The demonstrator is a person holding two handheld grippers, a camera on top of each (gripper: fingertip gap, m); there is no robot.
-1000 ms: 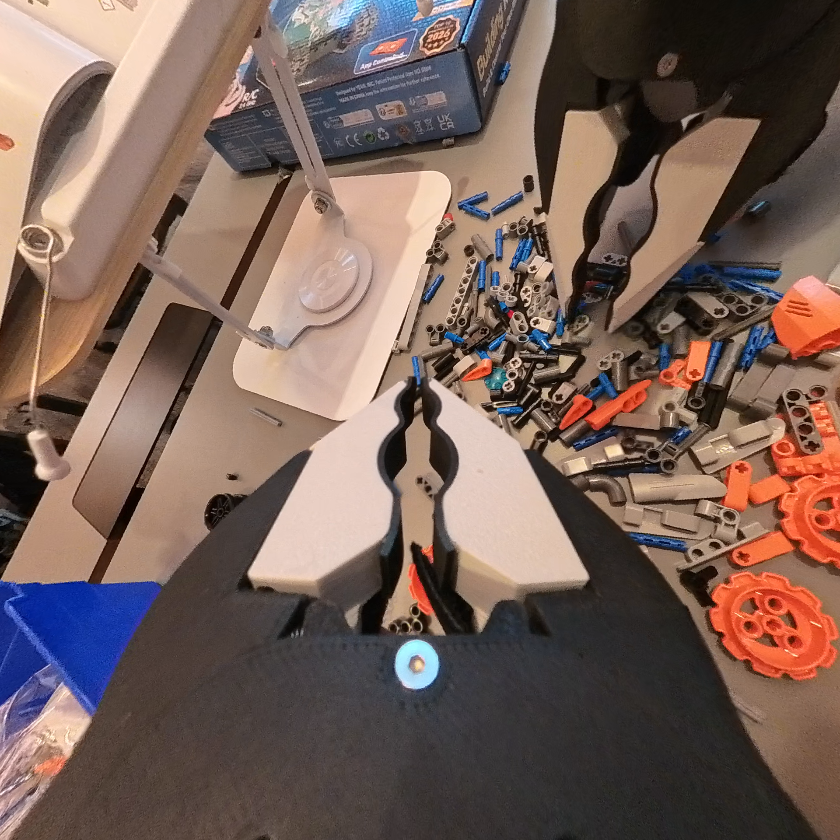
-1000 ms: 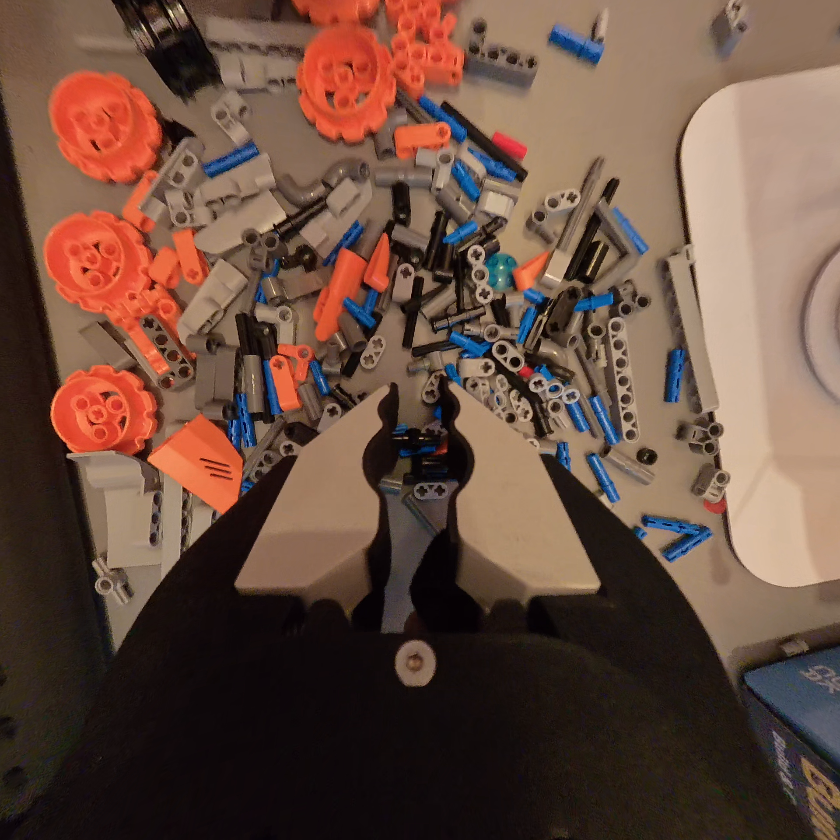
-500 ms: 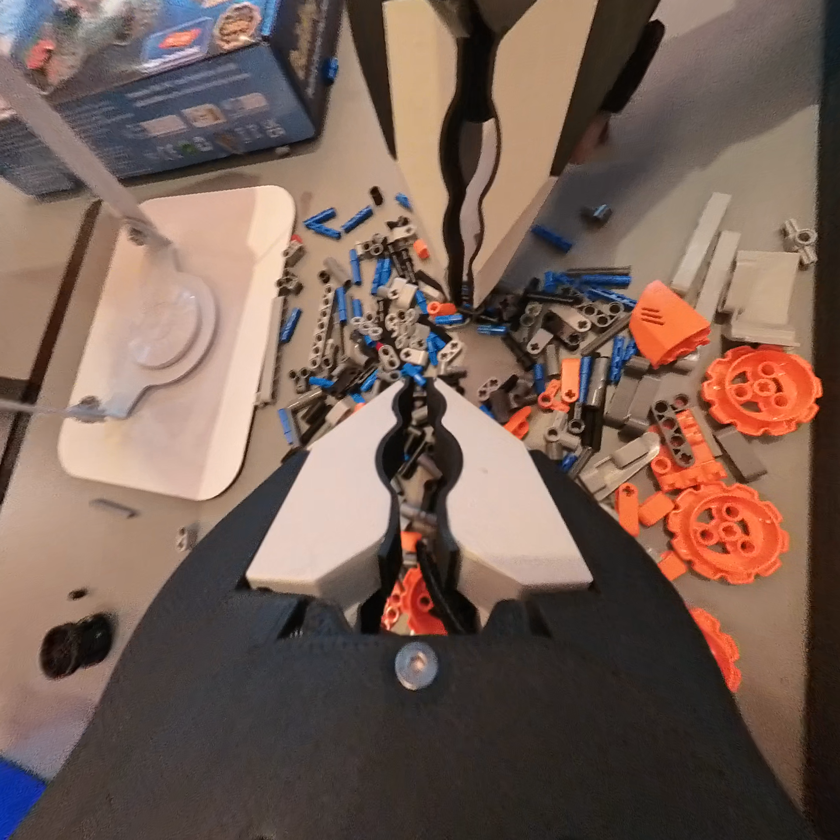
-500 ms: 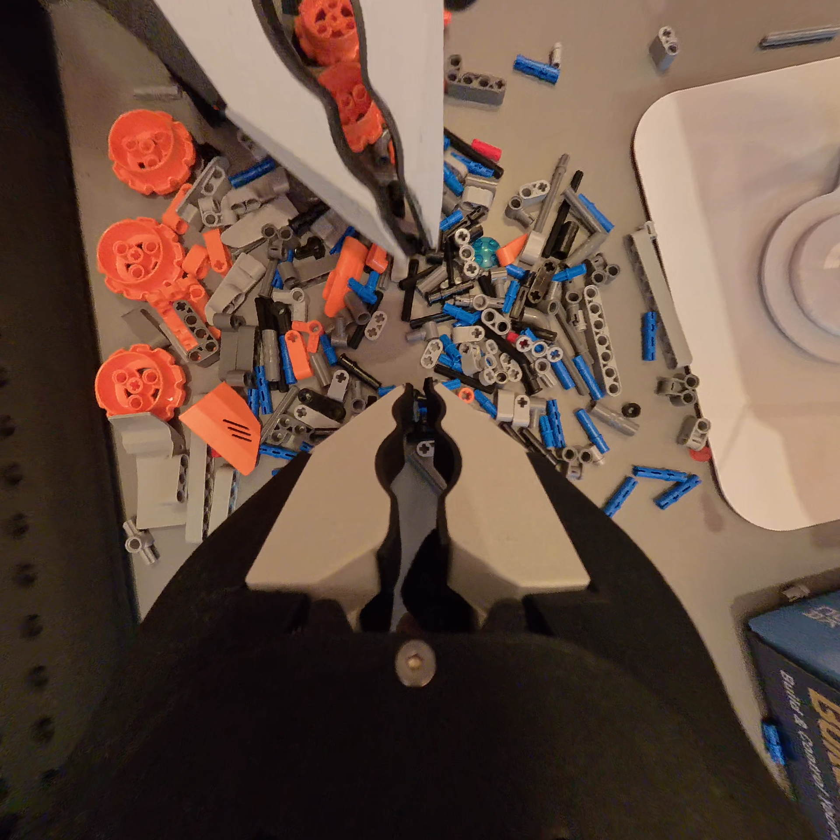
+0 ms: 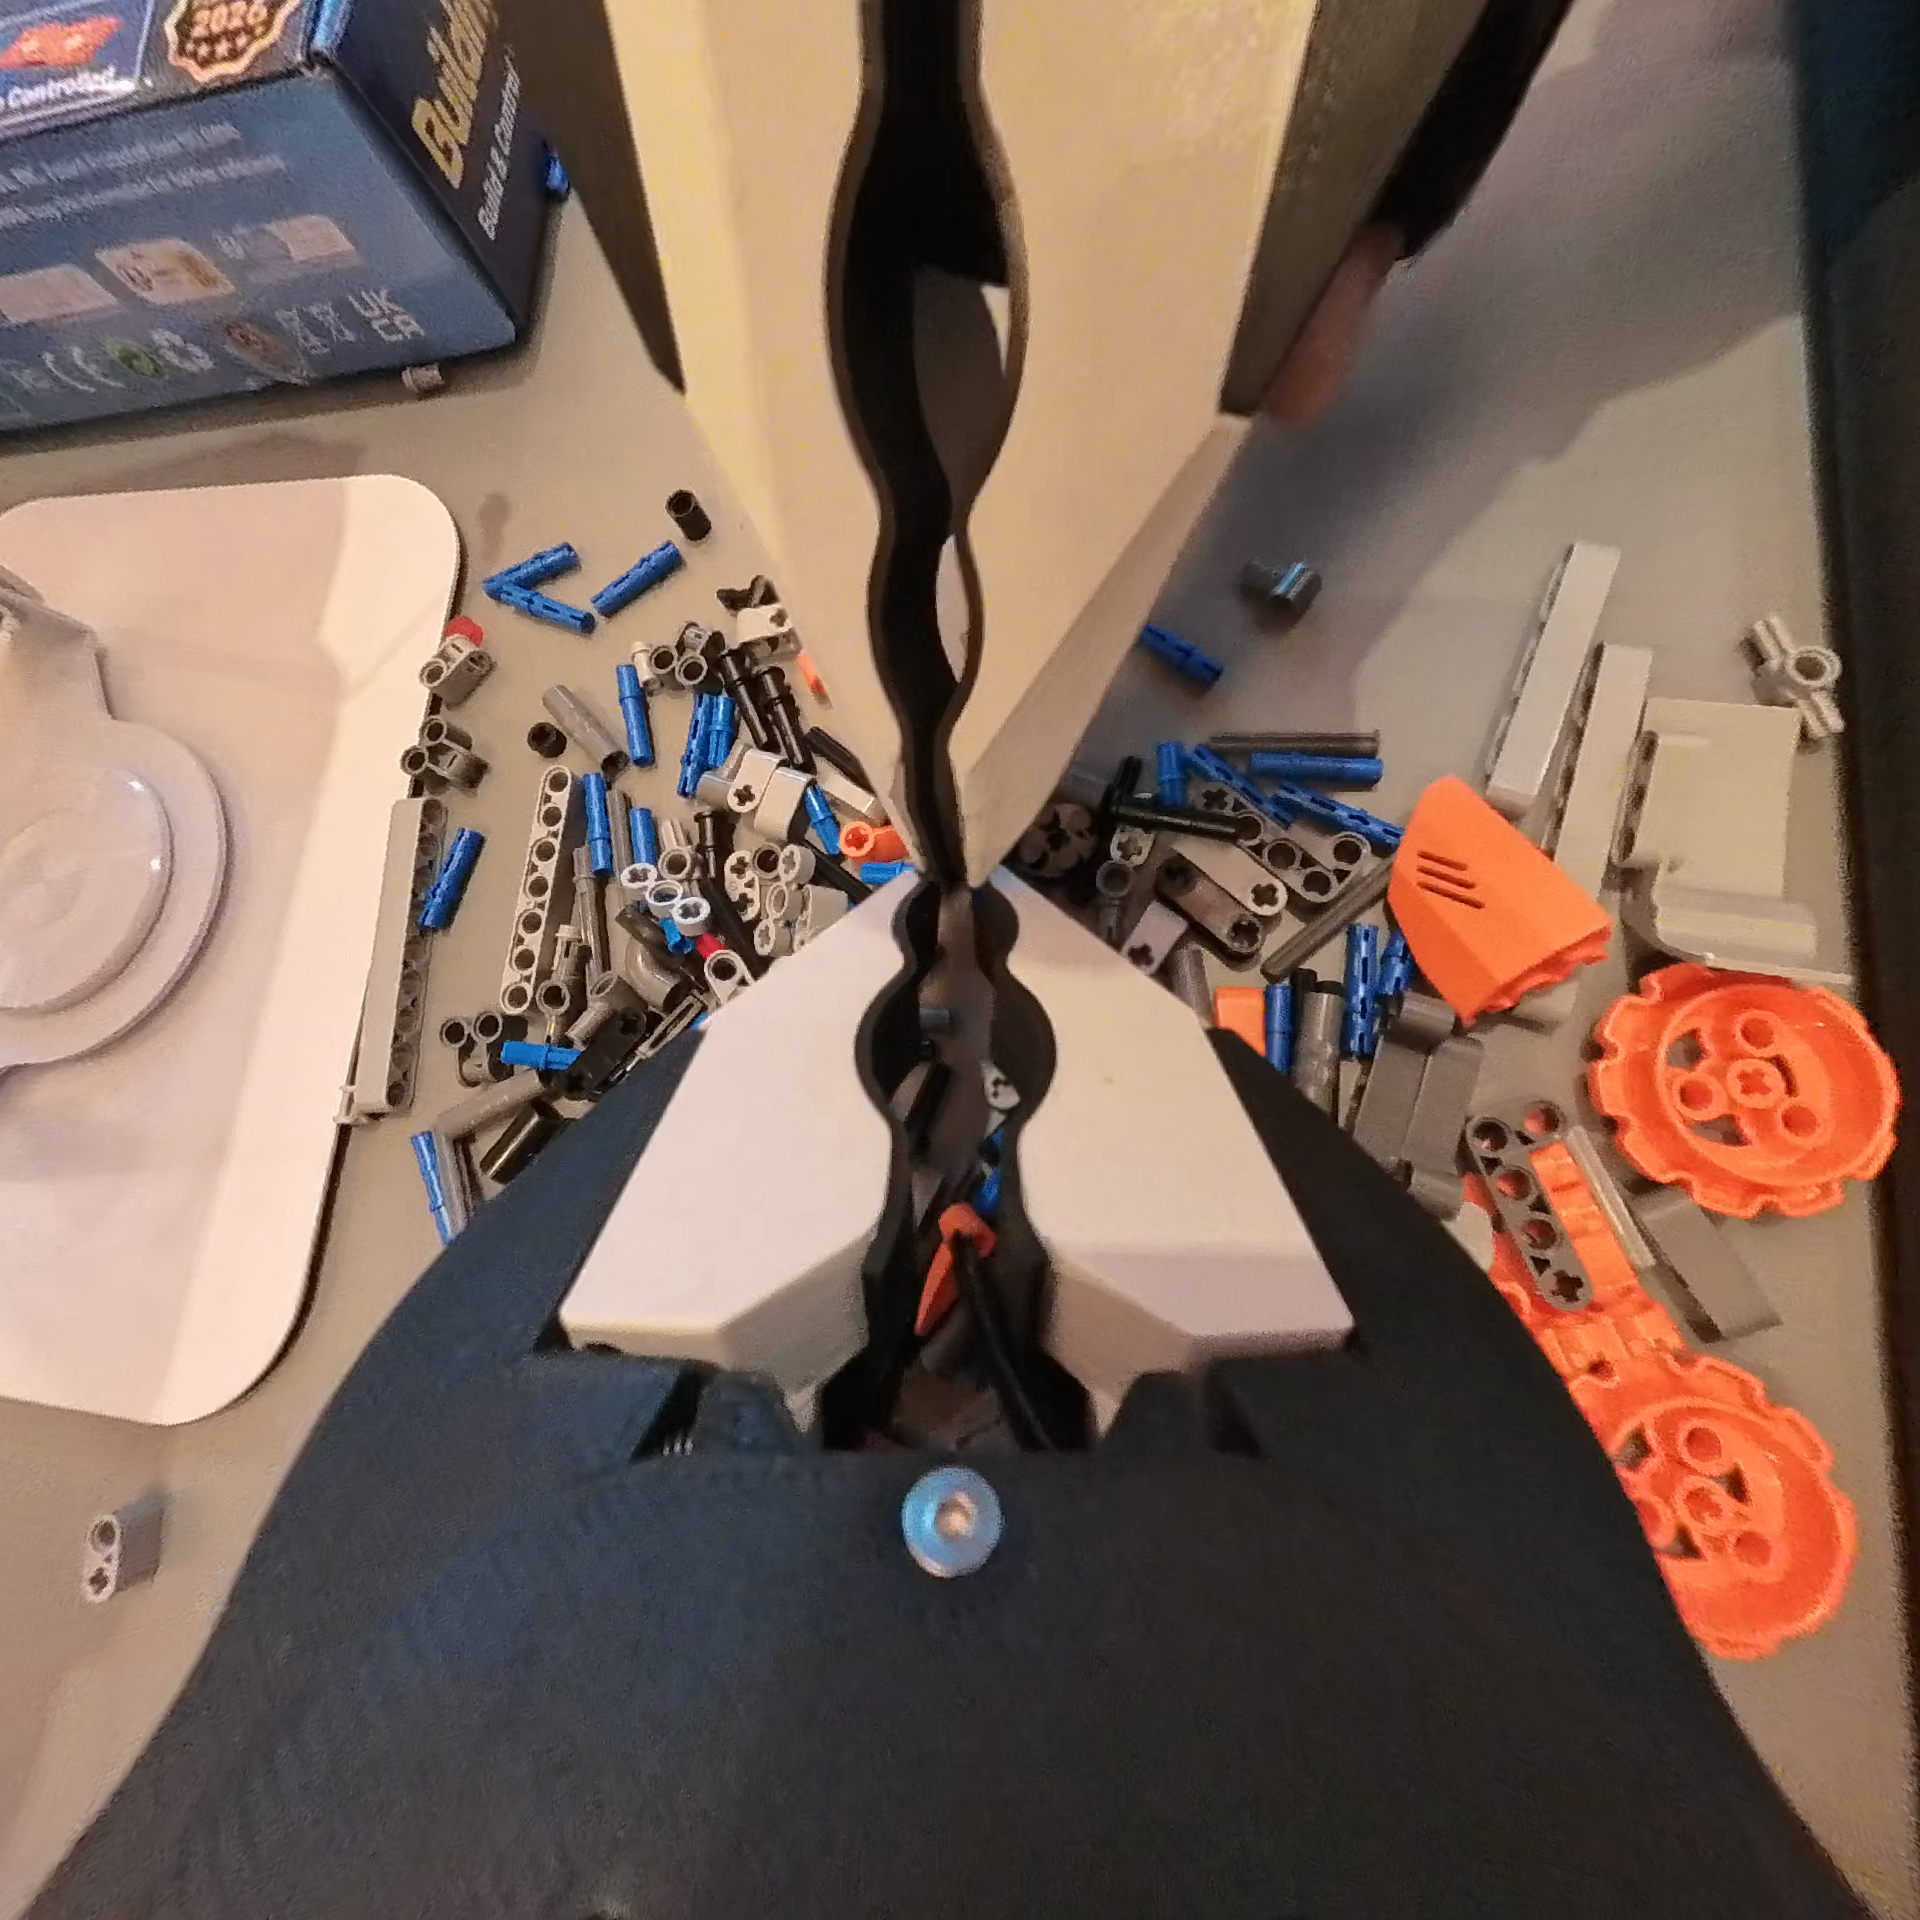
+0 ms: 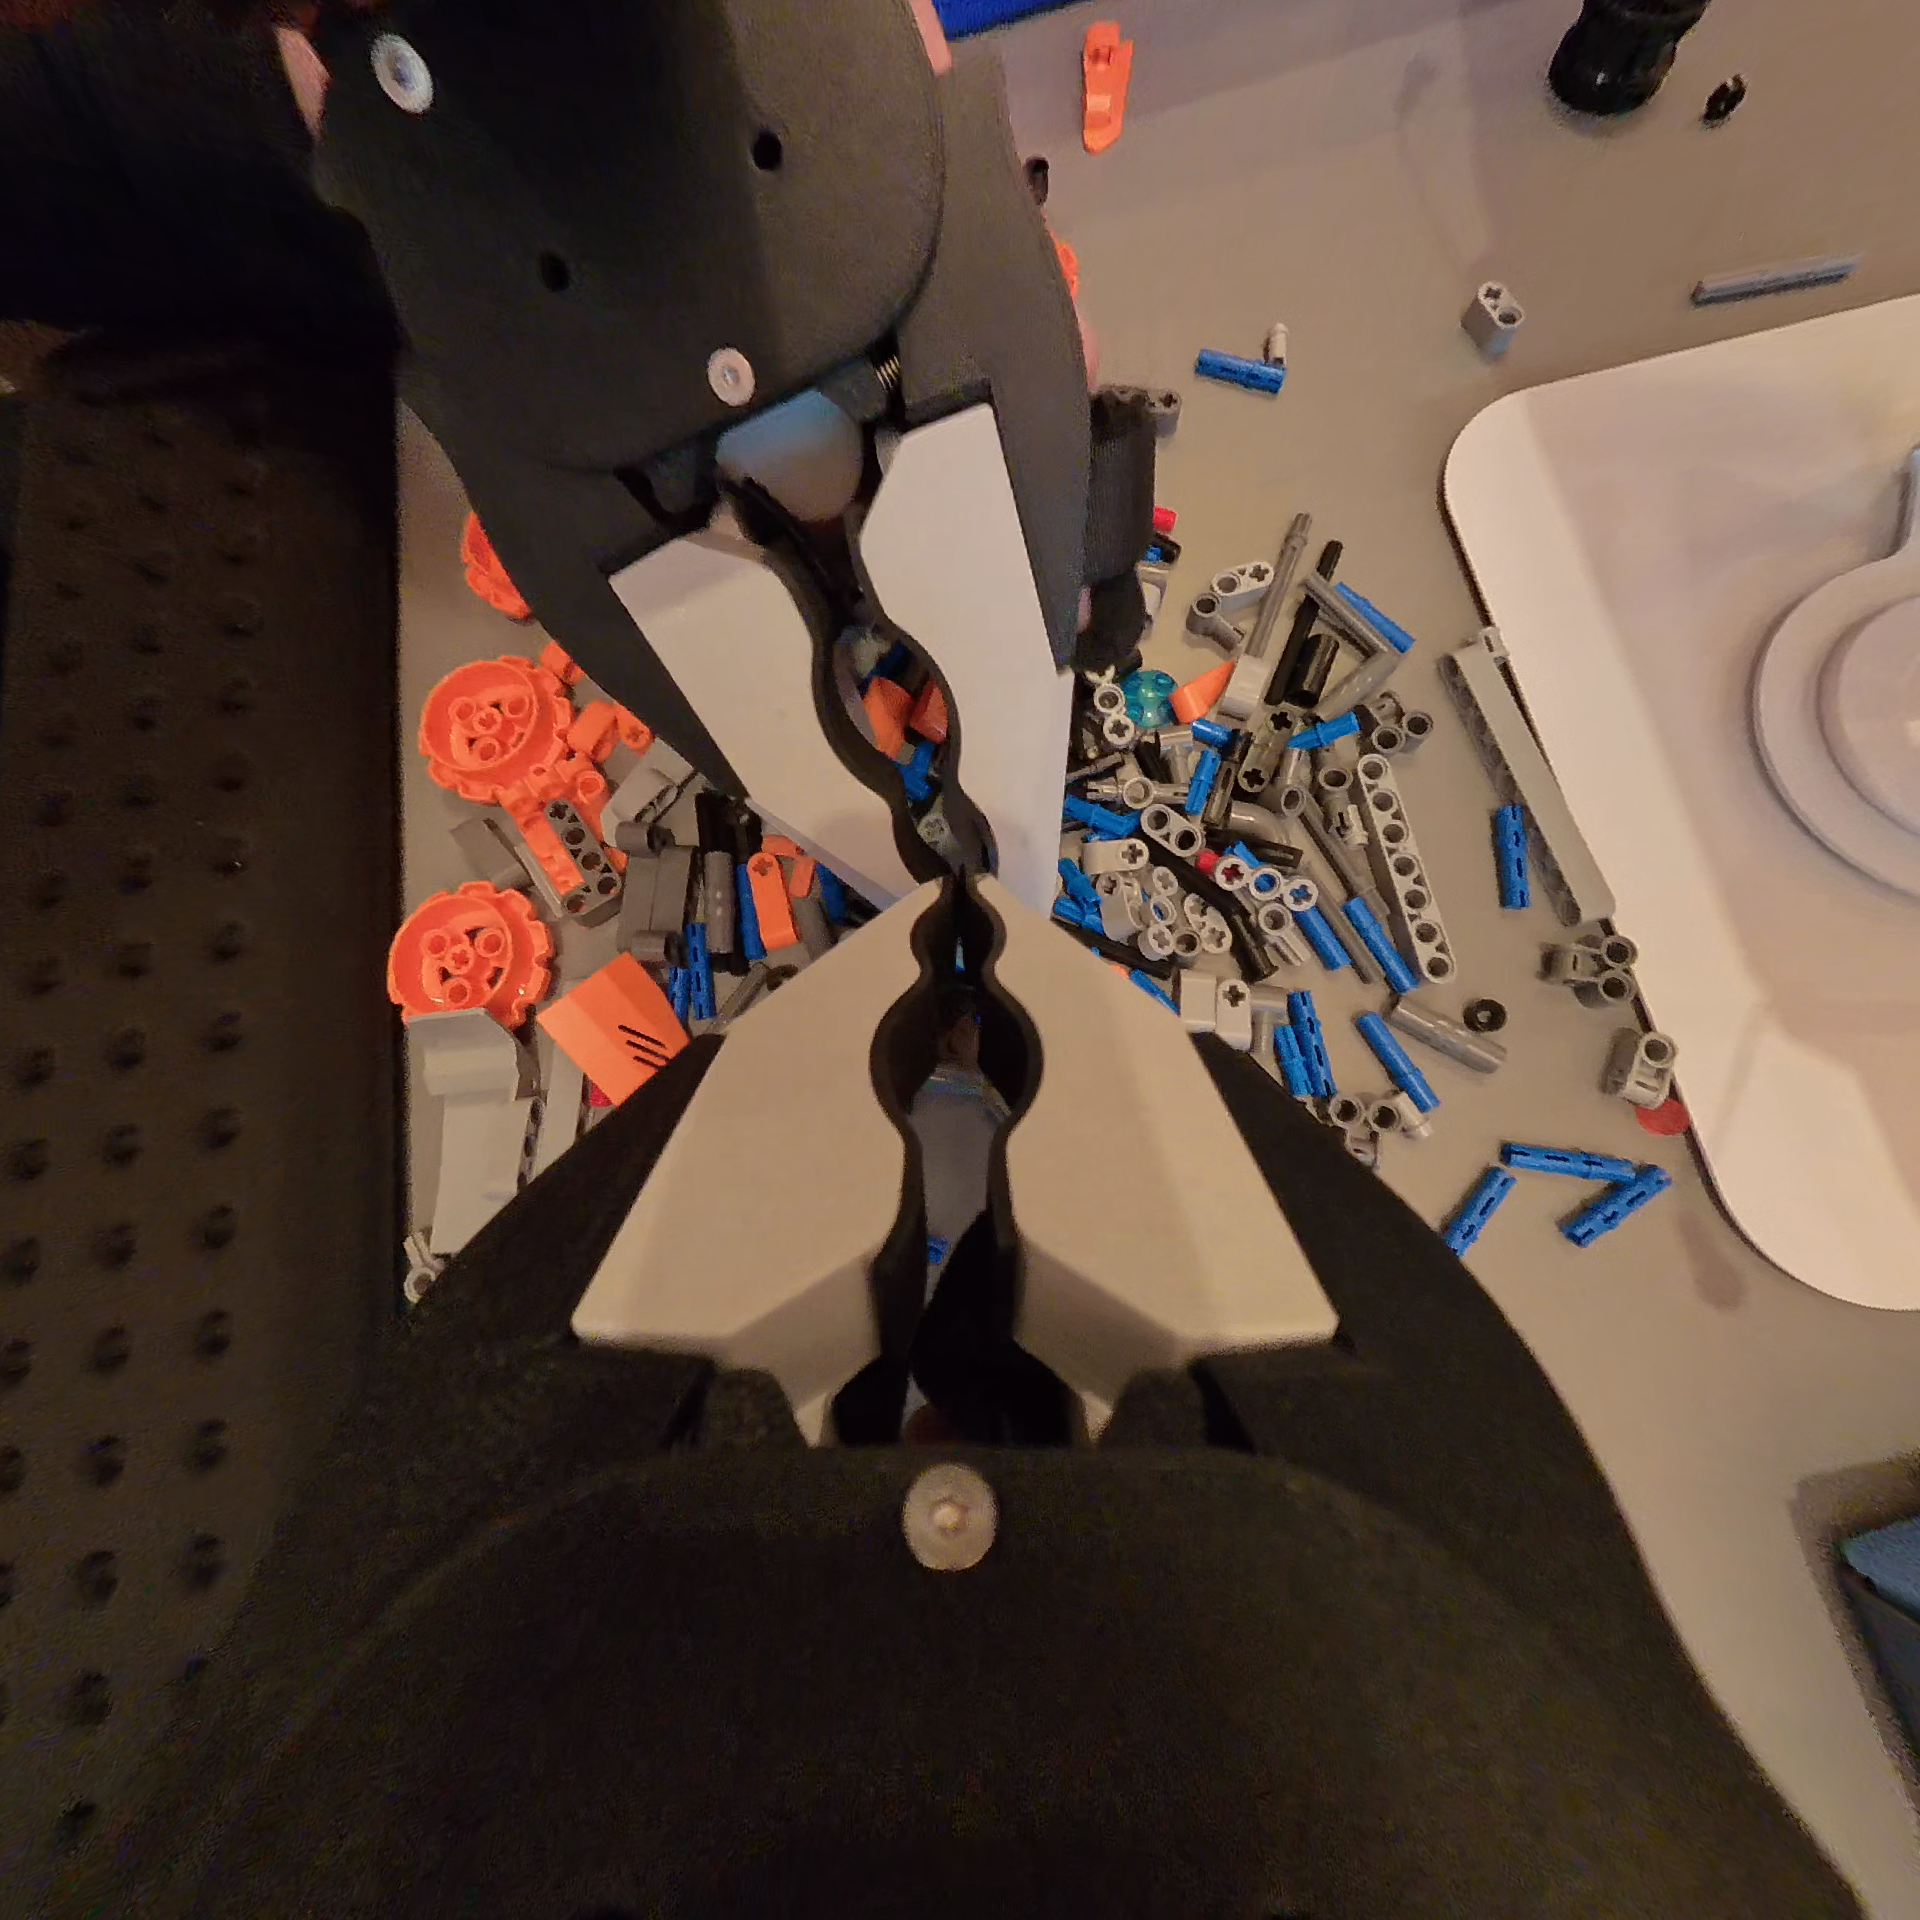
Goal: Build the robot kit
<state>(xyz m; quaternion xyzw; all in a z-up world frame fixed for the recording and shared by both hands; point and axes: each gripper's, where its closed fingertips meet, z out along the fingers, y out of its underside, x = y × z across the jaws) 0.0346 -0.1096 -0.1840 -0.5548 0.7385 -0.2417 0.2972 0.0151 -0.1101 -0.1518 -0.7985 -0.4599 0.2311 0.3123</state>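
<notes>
My left gripper (image 5: 948, 902) is shut, low over a pile of small grey, black and blue building pieces (image 5: 665, 883) on a grey table. My right gripper (image 6: 954, 894) is shut too. The two meet tip to tip over the middle of the pile (image 6: 1247, 831). The right gripper reaches in from the top of the left wrist view (image 5: 941, 873). The left gripper reaches in from the top of the right wrist view (image 6: 961, 864). I cannot see any piece held between either pair of fingertips; the contact point is hidden.
Orange gear wheels (image 5: 1745, 1081) and an orange panel (image 5: 1486, 904) lie right of the pile. A white lamp base (image 5: 208, 935) lies left of it, with a blue box (image 5: 208, 208) behind. A black perforated mat (image 6: 156, 935) borders the table. The tips of both grippers are at nearly the same place.
Both grippers have moved toward each other over the pile until their tips meet. The right gripper, open a second ago, has shut.
</notes>
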